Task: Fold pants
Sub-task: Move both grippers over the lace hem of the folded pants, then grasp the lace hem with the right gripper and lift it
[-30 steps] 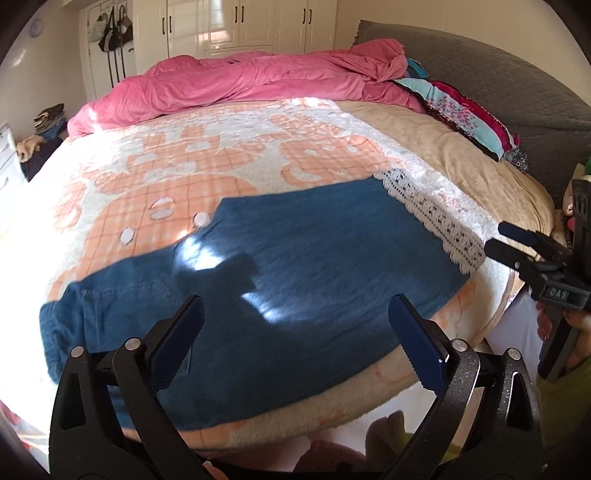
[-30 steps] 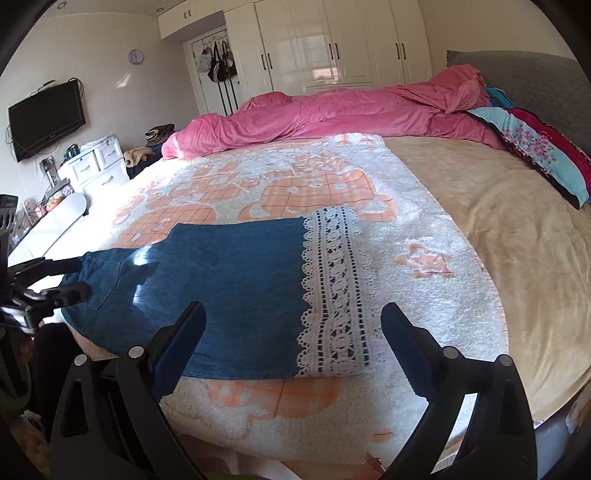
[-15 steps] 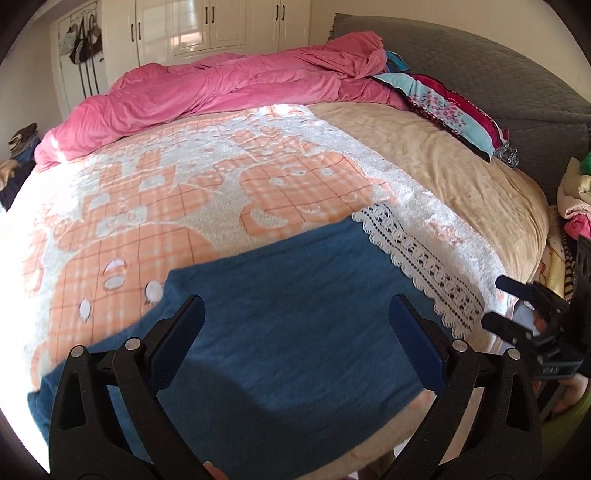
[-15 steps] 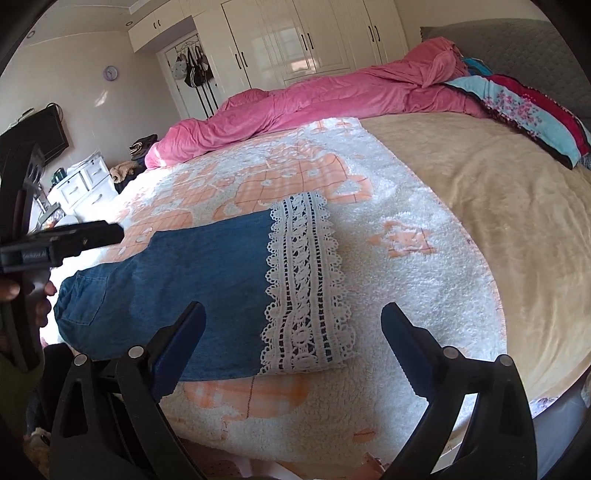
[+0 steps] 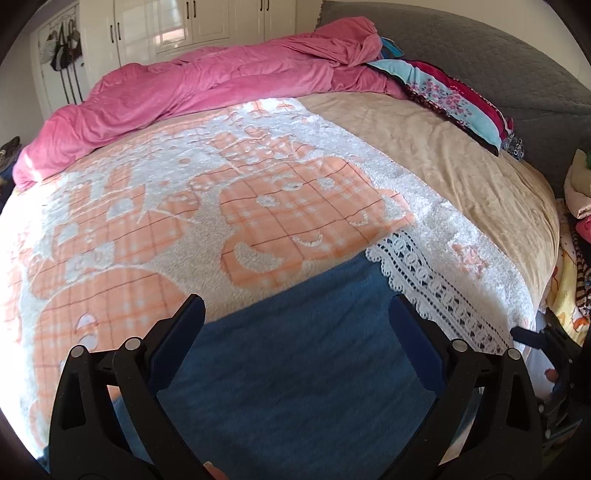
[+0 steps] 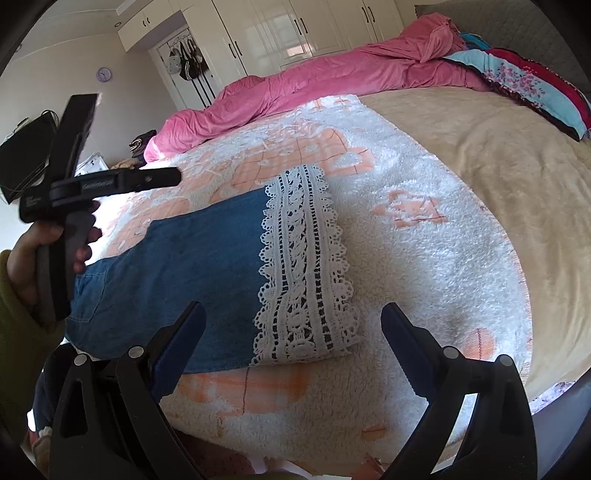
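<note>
Blue denim pants (image 6: 177, 273) with a wide white lace hem (image 6: 303, 266) lie flat along the near edge of the bed, lace end to the right. In the left wrist view the denim (image 5: 295, 369) fills the space under my left gripper (image 5: 297, 325), which is open and empty just above the cloth. My right gripper (image 6: 291, 332) is open too, hovering near the lace hem's front corner. The left gripper (image 6: 110, 182) shows in the right wrist view, held by a hand above the waist end. The right gripper's tips (image 5: 532, 336) peek in at the right edge.
A white and orange fleece blanket (image 6: 406, 184) covers the bed under the pants, with a tan sheet (image 6: 498, 155) to the right. A pink duvet (image 5: 207, 85) and floral pillows (image 5: 443, 96) are piled at the far side. White wardrobes (image 6: 295, 33) stand behind.
My left gripper has moved forward and down over the pants' middle. The right gripper has drawn closer to the lace hem. Both stay open.
</note>
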Demonstrator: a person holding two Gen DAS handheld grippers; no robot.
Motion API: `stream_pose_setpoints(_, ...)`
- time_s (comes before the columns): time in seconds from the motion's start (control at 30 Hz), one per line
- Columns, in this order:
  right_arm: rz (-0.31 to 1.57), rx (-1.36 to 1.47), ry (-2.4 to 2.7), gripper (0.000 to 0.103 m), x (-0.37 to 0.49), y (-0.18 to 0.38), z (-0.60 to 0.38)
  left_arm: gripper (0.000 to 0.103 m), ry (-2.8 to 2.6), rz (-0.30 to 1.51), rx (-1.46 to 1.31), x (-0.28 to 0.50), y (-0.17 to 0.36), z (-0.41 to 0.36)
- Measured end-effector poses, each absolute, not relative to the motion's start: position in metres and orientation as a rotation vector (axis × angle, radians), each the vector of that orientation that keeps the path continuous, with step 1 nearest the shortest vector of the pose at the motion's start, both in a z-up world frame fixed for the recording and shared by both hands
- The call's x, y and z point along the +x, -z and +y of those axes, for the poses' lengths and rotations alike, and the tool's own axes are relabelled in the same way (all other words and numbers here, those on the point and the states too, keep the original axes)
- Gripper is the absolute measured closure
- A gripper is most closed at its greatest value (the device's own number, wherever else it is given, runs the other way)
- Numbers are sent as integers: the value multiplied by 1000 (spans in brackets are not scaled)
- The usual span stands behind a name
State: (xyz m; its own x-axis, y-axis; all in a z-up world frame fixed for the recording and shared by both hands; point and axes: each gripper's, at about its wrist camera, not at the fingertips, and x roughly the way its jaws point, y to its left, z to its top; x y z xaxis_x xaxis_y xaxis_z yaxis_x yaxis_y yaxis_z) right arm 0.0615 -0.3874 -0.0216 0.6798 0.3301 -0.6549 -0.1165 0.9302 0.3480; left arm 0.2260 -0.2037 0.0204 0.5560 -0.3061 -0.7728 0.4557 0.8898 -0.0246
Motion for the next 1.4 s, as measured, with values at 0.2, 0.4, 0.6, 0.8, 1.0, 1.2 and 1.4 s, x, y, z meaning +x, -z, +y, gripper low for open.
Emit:
stream_pose_setpoints(0.2, 810, 333, -262, 8, 67, 28, -389, 10, 504, 928, 266, 255, -2, -233)
stream_pose_setpoints(0.4, 832, 312, -242, 8, 73, 34, -383, 10, 562, 950, 238, 273, 16, -246)
stream_pose_setpoints(0.6, 828, 233, -210, 8, 75, 37, -368, 17, 618, 1006, 183, 283, 48, -258)
stream_pose_setpoints(0.8, 805, 248, -253, 24, 71, 34, -368, 40, 695, 993, 245, 277, 55, -270)
stream_pose_setpoints(1.0, 807, 279, -256, 28, 77, 39, -370, 41, 755, 967, 270, 274, 59, -278)
stream_pose_setpoints(1.2, 799, 335, -255, 54, 81, 36, -384, 71, 774, 983, 259, 267, 55, -284)
stream_pose_setpoints(1.4, 819, 294, -282, 58, 85, 33, -371, 84, 739, 990, 235, 261, 53, -286)
